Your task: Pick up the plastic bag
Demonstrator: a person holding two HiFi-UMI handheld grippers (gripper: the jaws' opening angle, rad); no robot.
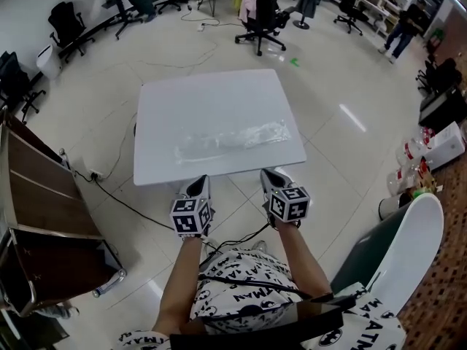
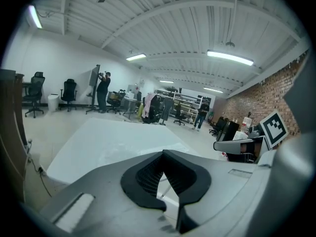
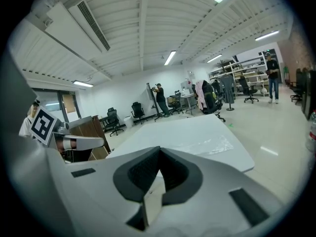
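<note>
Clenched and empty: left gripper (image 1: pixel 198 186) and right gripper (image 1: pixel 272 175), side by side at the near edge of the white table (image 1: pixel 211 97).
Clear plastic bag (image 1: pixel 232 141) lying flat across the tabletop's near half, apart from both sets of closed jaws.

The head view looks steeply down from above the person onto the white table (image 1: pixel 219 100), with the left gripper (image 1: pixel 198 184) and right gripper (image 1: pixel 271 175) at its near edge. Each gripper view sits low and close behind its own jaws, facing across the table toward the far office chairs (image 1: pixel 263 17). All three views share the table, and each gripper view catches the other gripper at its side.
</note>
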